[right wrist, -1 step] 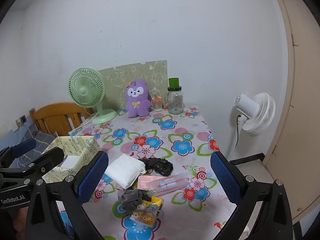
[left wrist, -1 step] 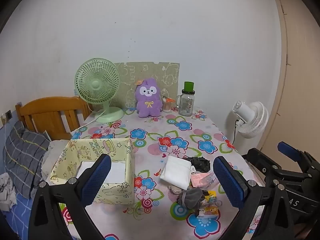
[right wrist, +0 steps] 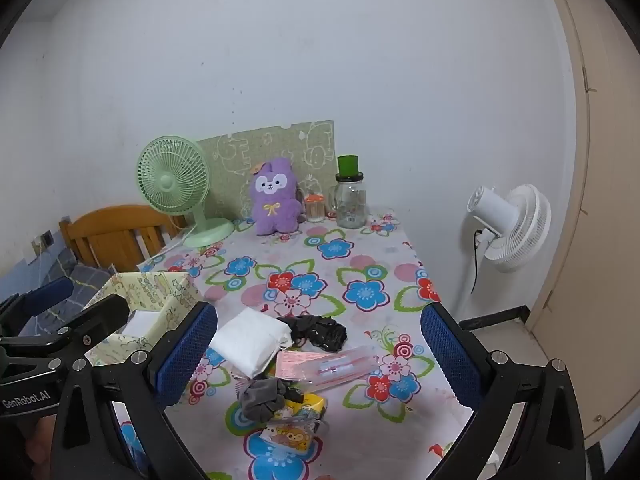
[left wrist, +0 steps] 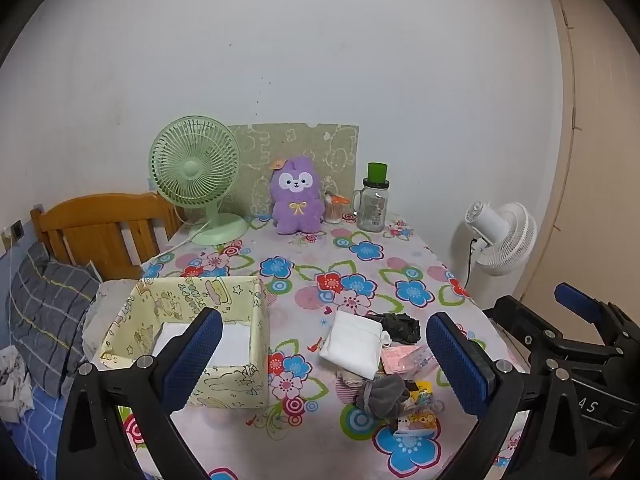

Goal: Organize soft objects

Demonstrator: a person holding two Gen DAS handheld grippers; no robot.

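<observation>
Both jaws stand spread and empty: my left gripper [left wrist: 320, 360] hovers over the pale yellow cartoon-print fabric box [left wrist: 256, 344], my right gripper [right wrist: 318, 354] above the heap. Beside the box lies the folded white cloth pad [left wrist: 354, 344], light and limp; I'd pinch its edge. Right of it, the crumpled black mesh fabric [left wrist: 398, 326] looks snaggy.
</observation>
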